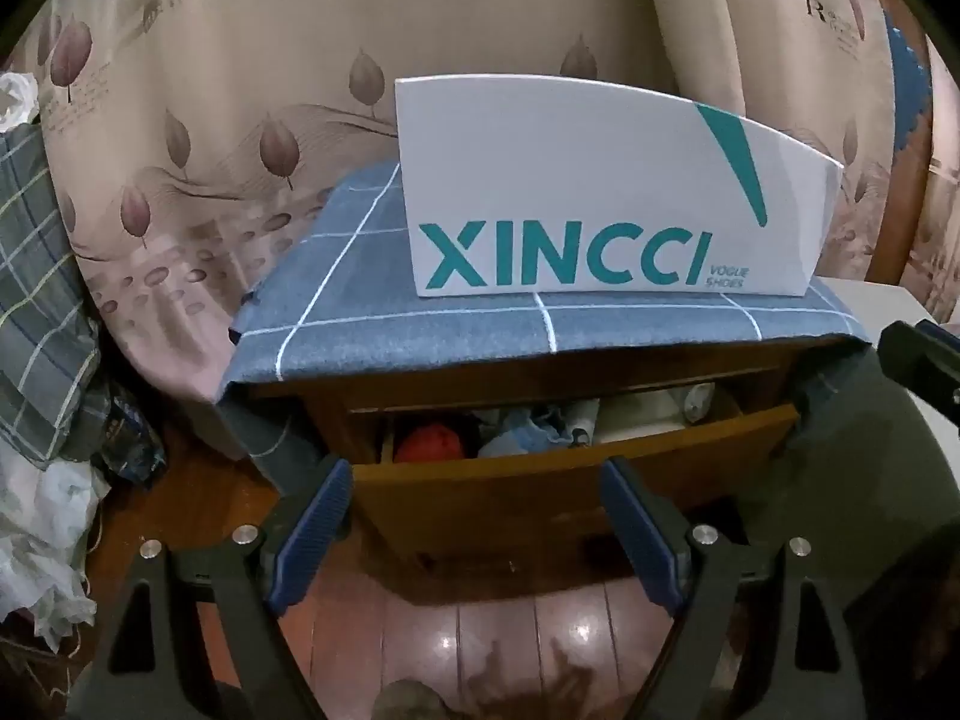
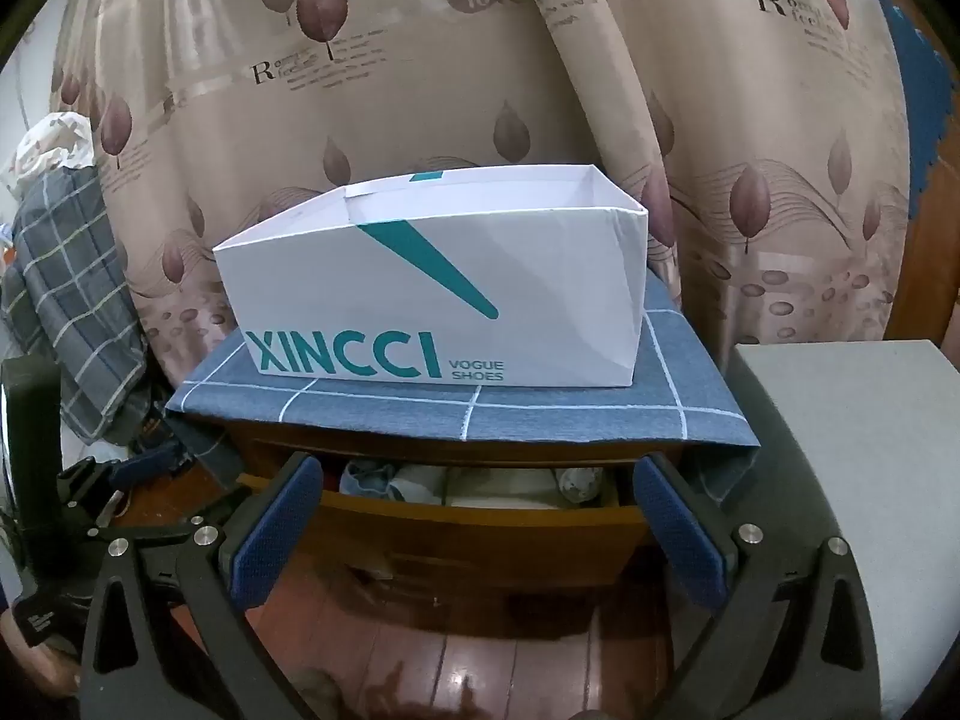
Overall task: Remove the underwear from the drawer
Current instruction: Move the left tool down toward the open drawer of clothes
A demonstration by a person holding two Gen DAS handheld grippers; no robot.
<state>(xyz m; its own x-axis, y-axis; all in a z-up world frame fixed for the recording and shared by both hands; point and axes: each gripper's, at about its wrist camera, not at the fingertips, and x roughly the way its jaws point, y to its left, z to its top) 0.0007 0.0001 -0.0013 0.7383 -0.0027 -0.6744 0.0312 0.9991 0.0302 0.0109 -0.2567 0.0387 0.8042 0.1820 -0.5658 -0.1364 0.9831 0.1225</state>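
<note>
Left wrist view: drawer (image 1: 576,468) stands pulled out so its blue underwear (image 1: 528,429) can be reached; both the left hand-held gripper (image 1: 477,534) and right hand-held gripper (image 2: 474,534) hover wide open, empty, before it.

The wooden drawer (image 1: 576,450) stands pulled partly open under the cabinet top, its front panel tilted a little in the left view. Inside lies crumpled light-blue underwear (image 1: 528,429) — bunched near the middle, beside other clothes.
</note>
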